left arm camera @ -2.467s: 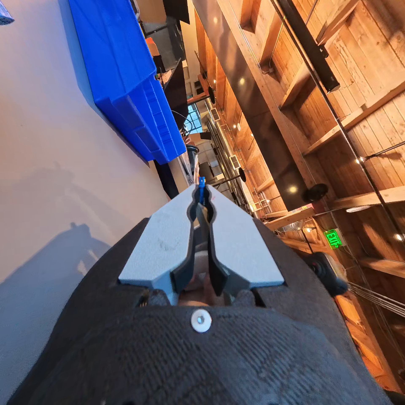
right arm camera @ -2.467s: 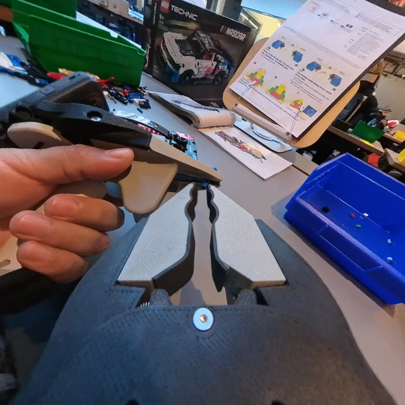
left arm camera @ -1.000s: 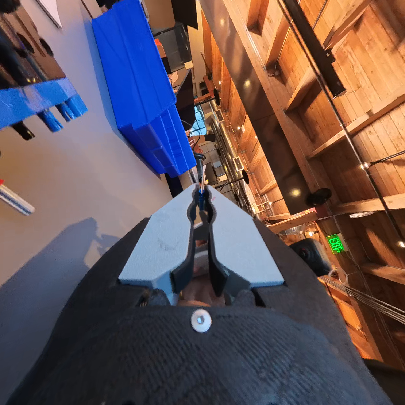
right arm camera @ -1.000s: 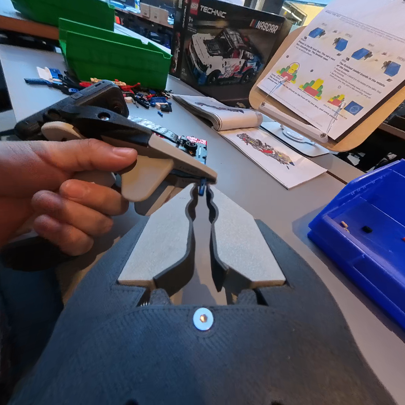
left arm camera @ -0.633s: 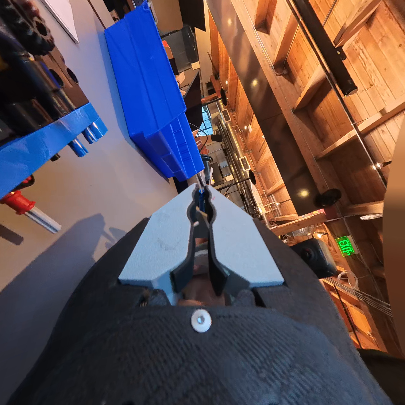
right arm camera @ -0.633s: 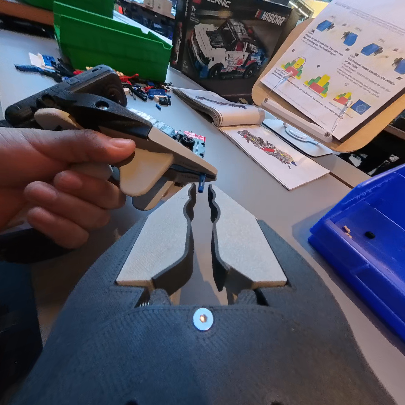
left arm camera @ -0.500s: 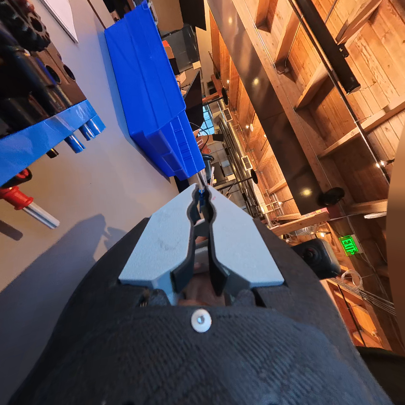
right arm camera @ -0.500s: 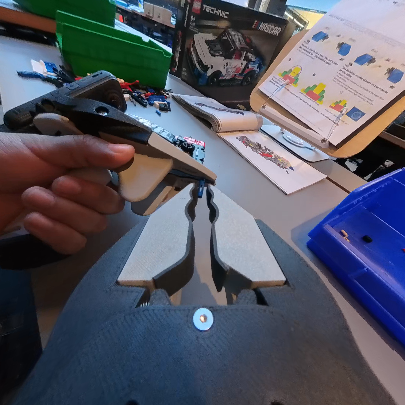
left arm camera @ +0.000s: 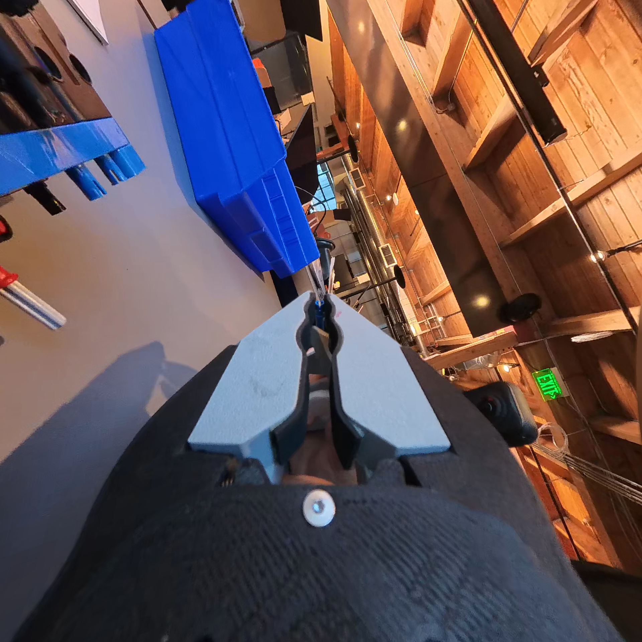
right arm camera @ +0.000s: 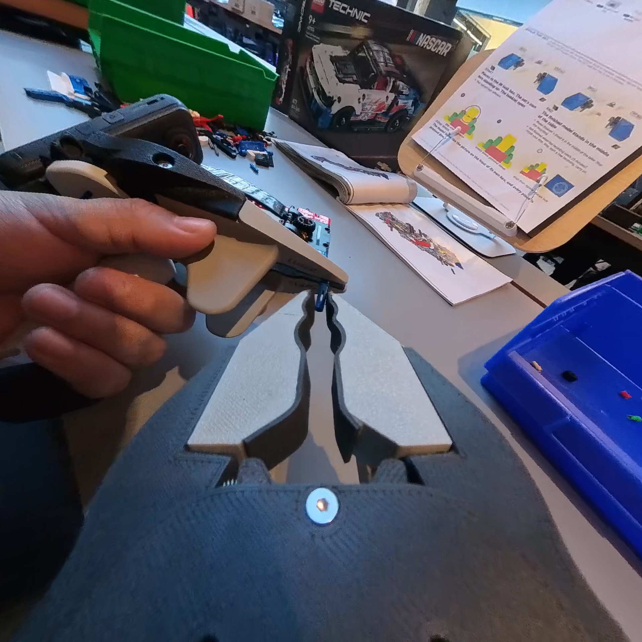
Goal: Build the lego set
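Item: blue pin (right arm camera: 321, 296), small, rigid plastic, judged feather-light, slick and easily flicked away. Left claw (right arm camera: 342, 282), held by a hand (right arm camera: 93, 288), was pinching its upper end above the desk (right arm camera: 399, 298); right claw (right arm camera: 319, 305), slightly spread, bracketed its lower end. Best taken across the bare shaft. Blue bin (right arm camera: 569, 399) stood rightward.

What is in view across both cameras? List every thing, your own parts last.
blue pin: one, dark blue, between the left gripper's fingers.
partly built model: one, black, blue and red, on the table behind the left gripper.
blue bin: one, right, few small parts inside.
green bin: one, far left.
set box: one, black, back.
instruction booklet: one, open, centre.
loose parts: many, mixed colours, beside the green bin.
left gripper: shut on the pin.
right gripper: open, just under the pin.
hand: one, holding the left gripper.
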{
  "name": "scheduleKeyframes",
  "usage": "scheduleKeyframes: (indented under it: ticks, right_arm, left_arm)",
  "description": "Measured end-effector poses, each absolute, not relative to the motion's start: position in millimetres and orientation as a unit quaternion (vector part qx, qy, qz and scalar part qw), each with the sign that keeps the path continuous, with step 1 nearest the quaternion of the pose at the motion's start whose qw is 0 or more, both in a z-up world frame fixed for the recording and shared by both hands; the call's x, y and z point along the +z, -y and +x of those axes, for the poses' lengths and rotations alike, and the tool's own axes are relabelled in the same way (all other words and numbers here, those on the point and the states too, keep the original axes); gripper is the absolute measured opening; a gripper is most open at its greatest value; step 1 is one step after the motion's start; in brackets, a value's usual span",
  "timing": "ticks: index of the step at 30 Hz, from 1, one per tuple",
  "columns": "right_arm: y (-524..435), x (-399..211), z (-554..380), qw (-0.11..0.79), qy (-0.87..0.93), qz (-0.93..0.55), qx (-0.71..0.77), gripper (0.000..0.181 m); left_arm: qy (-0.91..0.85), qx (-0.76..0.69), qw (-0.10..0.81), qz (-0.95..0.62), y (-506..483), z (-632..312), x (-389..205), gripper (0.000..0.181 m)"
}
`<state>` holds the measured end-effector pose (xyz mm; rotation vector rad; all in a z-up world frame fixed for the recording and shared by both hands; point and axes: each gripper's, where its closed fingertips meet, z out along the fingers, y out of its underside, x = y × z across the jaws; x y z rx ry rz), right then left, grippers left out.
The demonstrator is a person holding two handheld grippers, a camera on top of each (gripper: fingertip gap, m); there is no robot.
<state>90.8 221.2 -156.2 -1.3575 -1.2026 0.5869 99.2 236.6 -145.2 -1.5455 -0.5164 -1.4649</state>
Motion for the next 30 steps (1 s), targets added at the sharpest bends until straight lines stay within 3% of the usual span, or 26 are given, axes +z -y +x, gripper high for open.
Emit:
scheduleKeyframes:
  ticks: [12,15,17,23,27,30]
  right_arm:
    - [-216,-156,93,0.56,0.512,-0.581,0.293,0.001]
    - [-215,-156,93,0.559,0.513,-0.581,0.294,0.001]
    - [-213,-157,92,0.555,0.519,-0.579,0.296,0.001]
    - [-214,-178,85,0.495,0.546,-0.613,0.284,0.001]
    - [-218,-204,74,0.408,0.561,-0.663,0.28,0.001]
    - [-223,-218,63,0.358,0.559,-0.694,0.28,0.001]
  left_arm:
    - [0.185,-0.595,0.451,-0.639,-230,99,-143,0.003]
    - [0.151,-0.614,0.442,-0.636,-226,101,-132,0.037]
    - [0.114,-0.594,0.448,-0.659,-221,98,-130,0.044]
    - [-0.098,-0.451,0.5,-0.733,-186,56,-92,0.048]
    - [-0.233,-0.183,0.438,-0.849,-197,-21,-121,0.065]
    - [-0.284,-0.105,0.354,-0.885,-203,-52,-147,0.075]
